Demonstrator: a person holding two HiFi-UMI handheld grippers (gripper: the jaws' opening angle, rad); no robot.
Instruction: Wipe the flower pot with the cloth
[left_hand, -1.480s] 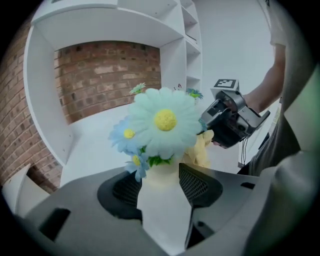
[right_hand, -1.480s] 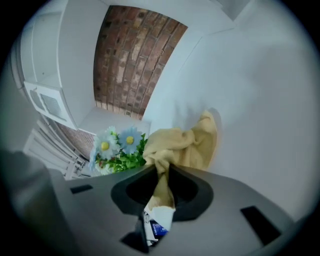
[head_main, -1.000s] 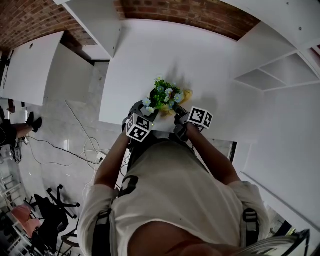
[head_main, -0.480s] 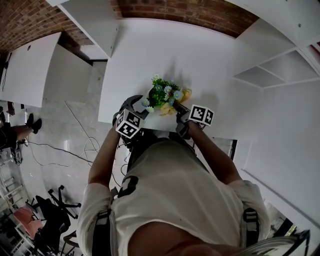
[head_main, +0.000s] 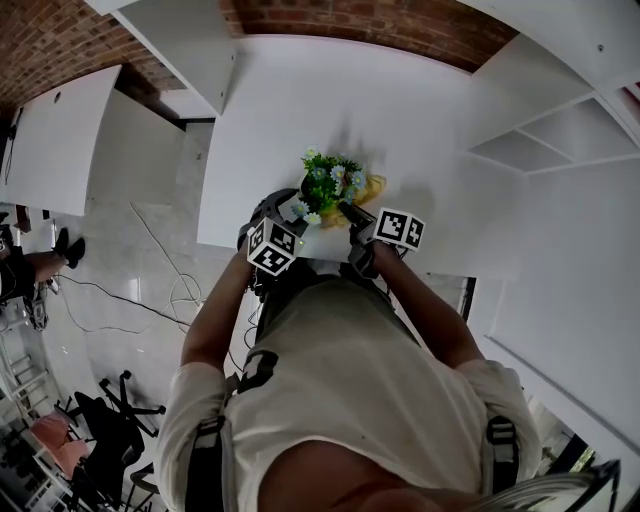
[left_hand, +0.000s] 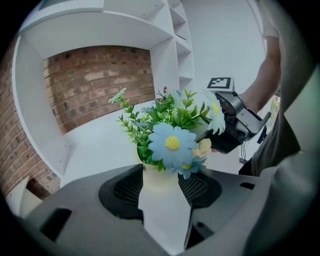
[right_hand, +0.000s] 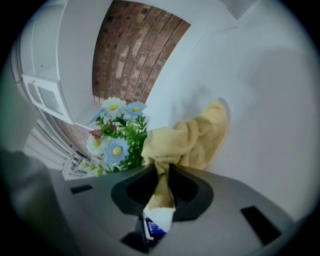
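A cream flower pot (left_hand: 160, 176) of green sprigs and blue and white daisies (head_main: 328, 185) stands near the white table's (head_main: 400, 110) front edge. My left gripper (head_main: 288, 207) reaches it from the left; its jaws are closing, with the pot between the mesh pads (left_hand: 129, 187) and touching both. My right gripper (head_main: 352, 214) is on the pot's right side, shut on a bunched yellow cloth (right_hand: 190, 140) that hangs beside the flowers (right_hand: 117, 142). In the head view the blooms hide the pot's body. The right gripper (left_hand: 235, 125) shows behind the plant in the left gripper view.
White shelving (head_main: 530, 150) rises at the right and a brick wall (head_main: 380, 25) runs behind the table. Another white table (head_main: 60, 130) stands at the left. Cables (head_main: 180, 295) and chairs (head_main: 100, 420) are on the floor below the table's edge.
My left gripper drew out to the left of the pot half a second ago and has come back in around it. The right gripper with the cloth has stayed put.
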